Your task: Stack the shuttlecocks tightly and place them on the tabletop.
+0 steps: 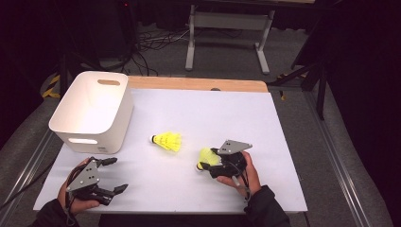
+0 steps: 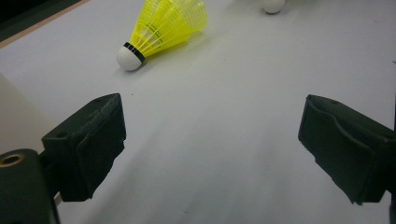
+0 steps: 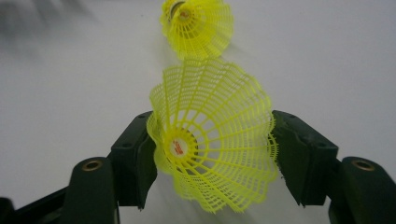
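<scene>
You are holding the right gripper (image 1: 204, 162) low over the white desk top (image 1: 222, 113) near its front edge, right of the middle, your right hand (image 1: 246, 172) wrapped around its body and the jaws pointing left across the desk. In the right gripper view the jaws are standing apart on either side of the skirt of a yellow plastic mesh shuttlecock (image 3: 212, 151); both pads are at the skirt's rim, and I cannot tell whether they are pressing on it. A second yellow plastic shuttlecock with a white cork tip (image 1: 167, 140) is lying on its side near the middle of the desk, apart from the first.

You are keeping the left gripper (image 1: 117, 175) near the front left corner, your left hand (image 1: 75, 196) under it, jaws wide apart with bare desk between them.

A white plastic bin with slot handles (image 1: 92, 111) is sitting at the left edge. Beyond the far edge a grey metal stand (image 1: 227, 33) is standing on a dark floor.
</scene>
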Action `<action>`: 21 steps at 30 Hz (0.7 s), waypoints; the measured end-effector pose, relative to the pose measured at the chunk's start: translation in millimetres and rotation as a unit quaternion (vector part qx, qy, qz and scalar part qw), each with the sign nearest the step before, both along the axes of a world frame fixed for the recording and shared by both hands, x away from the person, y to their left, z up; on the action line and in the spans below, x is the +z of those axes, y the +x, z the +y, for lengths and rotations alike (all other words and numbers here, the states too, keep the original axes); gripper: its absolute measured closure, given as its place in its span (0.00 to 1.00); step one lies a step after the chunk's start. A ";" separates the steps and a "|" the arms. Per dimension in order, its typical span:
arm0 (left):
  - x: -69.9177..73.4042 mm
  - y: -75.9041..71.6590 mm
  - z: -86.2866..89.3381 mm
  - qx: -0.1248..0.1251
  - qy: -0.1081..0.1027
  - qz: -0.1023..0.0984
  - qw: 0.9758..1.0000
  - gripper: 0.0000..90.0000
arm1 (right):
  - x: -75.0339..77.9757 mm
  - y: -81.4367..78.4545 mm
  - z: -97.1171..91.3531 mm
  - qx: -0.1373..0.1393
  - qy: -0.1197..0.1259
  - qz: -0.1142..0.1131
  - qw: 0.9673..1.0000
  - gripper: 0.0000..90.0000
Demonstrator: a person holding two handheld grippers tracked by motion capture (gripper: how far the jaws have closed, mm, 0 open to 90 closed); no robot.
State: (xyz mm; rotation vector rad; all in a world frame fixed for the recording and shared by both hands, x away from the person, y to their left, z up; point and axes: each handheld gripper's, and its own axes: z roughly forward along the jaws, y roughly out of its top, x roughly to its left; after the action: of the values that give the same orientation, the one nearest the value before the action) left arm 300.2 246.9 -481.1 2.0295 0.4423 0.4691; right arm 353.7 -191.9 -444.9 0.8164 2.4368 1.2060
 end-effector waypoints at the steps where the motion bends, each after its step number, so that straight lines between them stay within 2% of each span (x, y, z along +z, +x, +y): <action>1: -0.2 -0.1 -0.3 0.000 0.000 0.002 1.000 0.09 | -1.2 -1.4 -3.0 -0.001 -0.004 0.001 1.000 0.39; 7: 0.0 0.2 0.7 0.001 -0.001 0.001 1.000 0.09 | -11.9 -6.4 -20.6 -0.004 -0.022 0.018 1.000 0.37; 12: -0.1 0.2 0.6 0.001 -0.001 0.001 1.000 0.09 | -20.3 -11.4 -24.1 -0.007 -0.050 0.025 0.998 0.34; 15: 0.0 0.2 0.6 0.001 -0.001 0.000 1.000 0.09 | -22.9 -14.4 -24.4 -0.007 -0.064 0.024 0.998 0.34; 21: 0.2 0.2 1.1 0.001 0.001 -0.001 1.000 0.09 | -21.6 -20.6 -26.2 -0.007 -0.074 0.017 0.997 0.32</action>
State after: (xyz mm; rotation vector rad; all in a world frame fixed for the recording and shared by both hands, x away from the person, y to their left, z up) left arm 300.4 248.1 -480.9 2.0308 0.4419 0.4736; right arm 333.1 -218.0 -466.5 0.8144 2.5079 0.9997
